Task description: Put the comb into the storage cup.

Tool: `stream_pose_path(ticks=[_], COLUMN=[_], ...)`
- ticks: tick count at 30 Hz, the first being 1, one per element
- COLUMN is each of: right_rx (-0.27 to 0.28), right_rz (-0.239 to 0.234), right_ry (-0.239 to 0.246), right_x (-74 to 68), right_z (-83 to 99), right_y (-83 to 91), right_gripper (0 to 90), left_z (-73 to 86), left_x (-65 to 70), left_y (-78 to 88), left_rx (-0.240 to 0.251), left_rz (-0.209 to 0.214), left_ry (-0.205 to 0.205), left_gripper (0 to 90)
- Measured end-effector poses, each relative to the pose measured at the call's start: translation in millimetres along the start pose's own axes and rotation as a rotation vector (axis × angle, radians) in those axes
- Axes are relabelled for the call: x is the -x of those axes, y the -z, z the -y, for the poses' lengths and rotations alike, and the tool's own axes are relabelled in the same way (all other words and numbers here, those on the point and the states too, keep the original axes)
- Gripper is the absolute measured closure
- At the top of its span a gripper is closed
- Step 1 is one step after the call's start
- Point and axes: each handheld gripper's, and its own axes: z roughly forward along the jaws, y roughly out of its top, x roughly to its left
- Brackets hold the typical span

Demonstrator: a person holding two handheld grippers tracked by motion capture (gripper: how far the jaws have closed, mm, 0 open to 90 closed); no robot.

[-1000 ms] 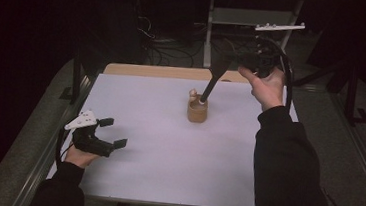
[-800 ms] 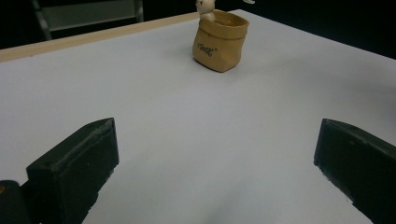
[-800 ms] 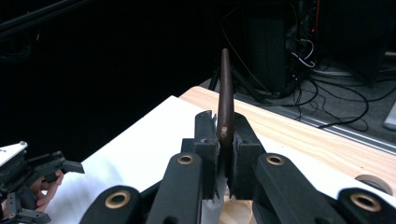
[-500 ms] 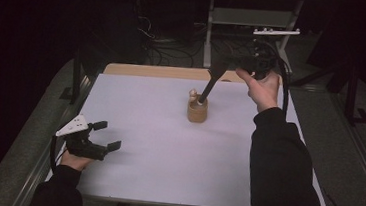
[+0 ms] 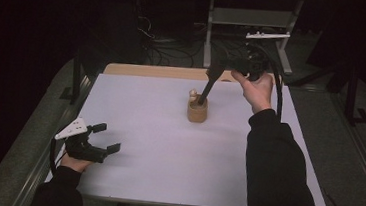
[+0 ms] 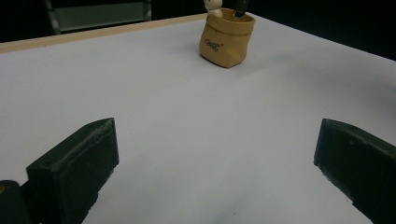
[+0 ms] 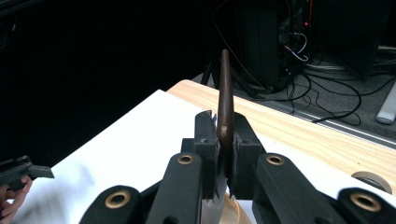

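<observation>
A tan sack-shaped pot (image 5: 197, 112) stands on the white table (image 5: 166, 152) just beyond its middle, with a small white figure (image 5: 192, 92) at its rim. My right gripper (image 5: 214, 75) hovers above and to the right of the pot, shut on a dark brown slender tool (image 5: 206, 91) that slants down into the pot's mouth. In the right gripper view the jaws (image 7: 226, 135) clamp the tool (image 7: 226, 93), and its upper end sticks out past them. My left gripper (image 5: 103, 137) rests open at the table's front left with nothing between its fingers; its own view looks toward the pot (image 6: 226, 39).
A strip of bare wood (image 5: 153, 71) runs along the table's far edge. Behind it are a metal stand (image 5: 248, 18) and loose cables (image 5: 165, 49) on a dark floor. White tabletop lies between the left gripper and the pot.
The right hand has sunk a little, and the tool's lower end sits deeper in the pot. The left hand has barely shifted.
</observation>
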Motion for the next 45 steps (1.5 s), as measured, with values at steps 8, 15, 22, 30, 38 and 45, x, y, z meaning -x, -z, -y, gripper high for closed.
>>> stream_pose_path(ticks=[8, 15, 22, 30, 38, 45], right_rx=[0.009, 0.010, 0.009, 0.008, 0.008, 0.000], right_rz=[0.006, 0.012, 0.016, 0.008, 0.007, 0.011], right_ry=[-0.012, -0.022, -0.026, -0.058, -0.067, -0.068], right_x=[7.3, 11.5, 15.0, 23.6, 25.4, 25.1], right_z=[12.5, 17.9, 21.8, 32.0, 36.0, 39.2], right_y=[-6.1, -9.9, -12.7, -20.2, -24.2, -28.4], right_gripper=[82.7, 82.7, 82.7, 82.7, 82.7, 82.6], left_z=[2.2, 2.3, 2.4, 2.9, 3.3, 3.2], left_x=[-0.3, -0.5, -0.3, -0.5, -0.9, -0.7], left_y=[0.6, 2.5, 3.3, 4.2, 4.4, 4.0], left_rx=[-0.002, 0.010, 0.005, 0.007, 0.006, 0.004], left_rz=[-0.006, -0.010, -0.014, -0.015, -0.016, -0.016], left_ry=[-0.007, -0.003, -0.012, -0.010, -0.006, -0.009], left_gripper=[0.0, 0.0, 0.0, 0.0, 0.0, 0.0])
